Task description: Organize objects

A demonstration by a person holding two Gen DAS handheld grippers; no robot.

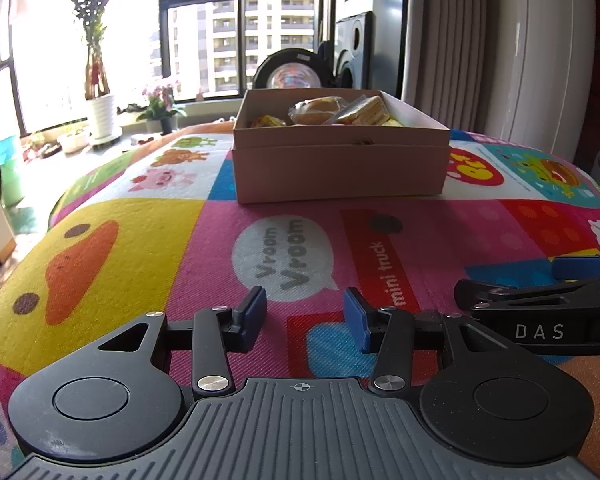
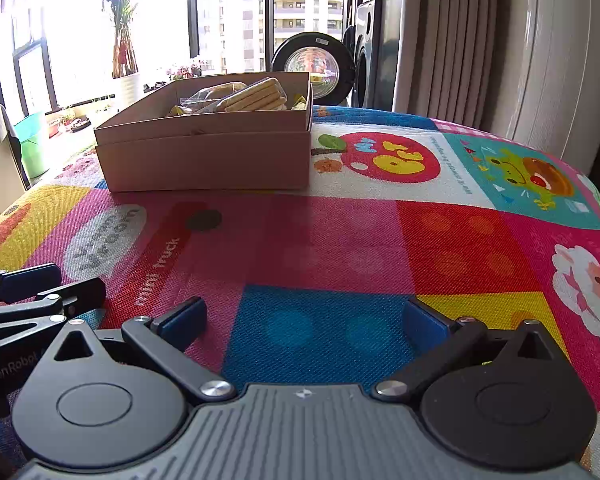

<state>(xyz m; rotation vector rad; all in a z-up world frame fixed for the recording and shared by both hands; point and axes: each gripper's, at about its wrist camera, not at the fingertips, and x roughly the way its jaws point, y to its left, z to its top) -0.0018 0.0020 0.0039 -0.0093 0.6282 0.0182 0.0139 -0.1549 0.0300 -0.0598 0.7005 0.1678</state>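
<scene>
A brown cardboard box point(image 1: 340, 164) point(image 2: 208, 160) stands on the colourful cartoon table cover point(image 1: 148, 240) point(image 2: 380, 232), ahead of both grippers. Inside it lie wrapped snacks: a round bun in clear wrap point(image 1: 318, 110) and a pack of layered wafers point(image 1: 366, 111) point(image 2: 256, 98). My left gripper point(image 1: 305, 320) is open low over the cover, with nothing between its blue pads. My right gripper point(image 2: 305, 320) is open wider, also holding nothing, to the right of the box. Each gripper shows at the edge of the other's view: the right gripper point(image 1: 540, 304), the left gripper point(image 2: 28, 296).
Behind the table are a window, potted plants point(image 1: 98, 60) on the sill, a round black fan point(image 1: 294, 70) point(image 2: 314, 66), speakers and a curtain point(image 2: 460, 40). The table edge curves down at the far left and right. A green bin point(image 2: 32, 148) stands on the floor at left.
</scene>
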